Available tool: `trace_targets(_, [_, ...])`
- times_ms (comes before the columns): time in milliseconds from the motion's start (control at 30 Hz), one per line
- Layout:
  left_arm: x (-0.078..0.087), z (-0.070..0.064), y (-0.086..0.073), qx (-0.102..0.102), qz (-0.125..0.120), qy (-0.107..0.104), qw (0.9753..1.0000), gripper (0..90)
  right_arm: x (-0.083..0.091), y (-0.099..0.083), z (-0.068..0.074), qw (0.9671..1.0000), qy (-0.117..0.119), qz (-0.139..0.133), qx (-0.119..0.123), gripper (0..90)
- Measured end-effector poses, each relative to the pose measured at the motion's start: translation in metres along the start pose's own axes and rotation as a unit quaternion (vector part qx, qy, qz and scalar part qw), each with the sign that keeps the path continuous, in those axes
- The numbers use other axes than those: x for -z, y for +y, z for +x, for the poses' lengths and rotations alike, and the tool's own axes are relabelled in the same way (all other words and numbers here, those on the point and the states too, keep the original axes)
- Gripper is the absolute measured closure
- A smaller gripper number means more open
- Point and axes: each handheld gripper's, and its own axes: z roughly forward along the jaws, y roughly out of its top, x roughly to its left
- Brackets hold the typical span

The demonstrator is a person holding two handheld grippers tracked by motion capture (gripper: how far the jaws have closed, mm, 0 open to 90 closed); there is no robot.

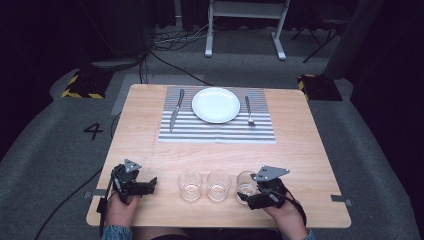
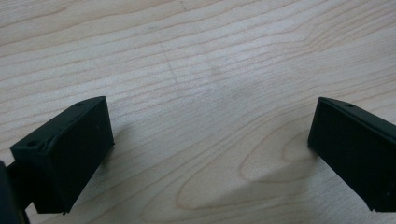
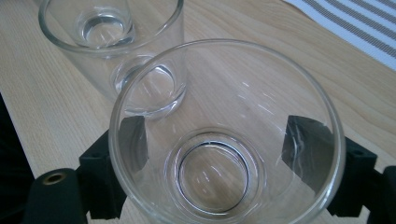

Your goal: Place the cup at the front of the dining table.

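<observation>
Right claw (image 1: 248, 198): jaws straddle the rightmost glass (image 3: 224, 140), touching its walls, grasping it for lifting.
Left claw (image 2: 210, 154): released, idle over bare counter (image 2: 196, 56), near left.

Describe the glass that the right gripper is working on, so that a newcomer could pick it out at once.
On the wooden table, three clear glasses stand in a row along the near edge. It is the rightmost glass, the one with the right gripper astride it, jaws either side.
</observation>
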Motion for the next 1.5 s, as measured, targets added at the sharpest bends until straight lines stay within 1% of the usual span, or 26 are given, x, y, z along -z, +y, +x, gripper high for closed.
trace_targets(33, [0.0,0.0,0.0,0.0,0.0,0.0,1.0,0.2,0.001,0.0,0.0,1.0,-0.003,-0.004,-0.003,19.7])
trace_targets(67, [0.0,0.0,0.0,0.0,0.0,0.0,1.0,0.2,0.003,0.001,-0.002,1.0,-0.004,-0.004,-0.001,19.7])
trace_targets(100, [0.0,0.0,0.0,0.0,0.0,0.0,1.0,0.2,0.005,0.001,-0.002,0.9999,-0.004,-0.007,-0.007,19.7])
trace_targets(200, [0.0,0.0,0.0,0.0,0.0,0.0,1.0,0.2,0.01,0.003,-0.005,0.9999,-0.005,-0.009,-0.007,19.7])
trace_targets(267, [0.0,0.0,0.0,0.0,0.0,-0.001,1.0,0.2,0.013,0.005,-0.006,0.9999,-0.007,-0.002,-0.008,19.7])
trace_targets(300, [0.0,0.0,0.0,0.0,0.0,0.0,1.0,0.2,0.014,0.005,-0.007,1.0,-0.009,0.001,-0.004,19.7])
trace_targets(400, [0.0,0.0,0.0,0.001,-0.001,0.0,1.0,0.2,0.016,0.007,-0.009,0.9999,-0.011,0.003,-0.005,19.7])
trace_targets(500, [0.0,0.0,0.0,0.0,0.0,-0.001,1.0,0.2,0.021,0.012,-0.012,0.9998,-0.016,0.003,-0.007,19.7])
trace_targets(567, [0.0,0.0,0.0,0.0,0.0,-0.001,1.0,0.2,0.023,0.015,-0.013,0.9999,-0.013,0.003,-0.006,19.7])
trace_targets(600, [0.0,0.0,0.0,0.0,0.0,0.0,1.0,0.2,0.024,0.017,-0.014,0.9999,-0.013,0.004,-0.01,19.6])
trace_targets(633, [0.0,0.0,0.0,0.0,0.0,0.0,1.0,0.2,0.025,0.019,-0.016,0.9999,-0.011,0.004,-0.003,19.6])
trace_targets(667, [0.0,0.0,0.0,0.0,0.0,0.0,1.0,0.2,0.025,0.021,-0.018,0.9999,-0.01,0.005,-0.003,19.6])
trace_targets(700, [0.0,0.0,0.0,0.0,0.0,0.0,1.0,0.2,0.026,0.023,-0.019,0.9999,-0.01,0.005,-0.01,19.6])
trace_targets(733, [0.0,0.0,0.0,0.0,0.0,-0.001,1.0,0.2,0.027,0.025,-0.021,0.9999,-0.008,0.005,-0.007,19.6])
trace_targets(800, [0.0,0.0,0.0,0.001,0.0,-0.001,1.0,0.2,0.029,0.029,-0.024,0.9999,-0.011,0.008,-0.007,19.6])
trace_targets(833, [0.0,0.0,0.0,0.001,0.0,-0.001,1.0,0.2,0.03,0.031,-0.026,0.9999,-0.012,0.008,-0.003,19.6])
trace_targets(1100, [-0.001,-0.001,0.0,0.003,-0.001,0.001,1.0,0.1,0.037,0.044,-0.033,0.9999,-0.011,-0.002,-0.009,19.6])
trace_targets(1200, [-0.001,-0.001,0.001,0.005,-0.001,0.003,1.0,0.1,0.038,0.051,-0.035,0.9999,-0.011,-0.003,-0.005,19.6])
trace_targets(1333, [-0.001,-0.001,0.001,0.005,-0.001,0.004,1.0,0.1,0.038,0.06,-0.036,0.9999,-0.009,0.002,-0.005,19.6])
trace_targets(1367, [-0.001,-0.001,0.001,0.005,-0.001,0.004,1.0,0.1,0.038,0.06,-0.036,0.9999,-0.009,0.002,-0.005,19.6])
trace_targets(1400, [-0.001,-0.001,0.001,0.006,-0.002,0.004,1.0,0.1,0.037,0.066,-0.036,0.9999,-0.01,0.007,-0.002,19.6])
trace_targets(1433, [-0.001,-0.001,0.001,0.006,-0.001,0.004,1.0,0.1,0.037,0.069,-0.036,0.9999,-0.012,0.008,0.004,19.6])
trace_targets(1467, [-0.001,-0.001,0.001,0.006,-0.001,0.004,1.0,0.1,0.037,0.069,-0.036,0.9999,-0.012,0.008,0.004,19.6])
trace_targets(1500, [-0.001,-0.002,0.001,0.005,0.0,0.001,1.0,0.1,0.036,0.074,-0.037,0.9998,-0.014,0.014,0.01,19.6])
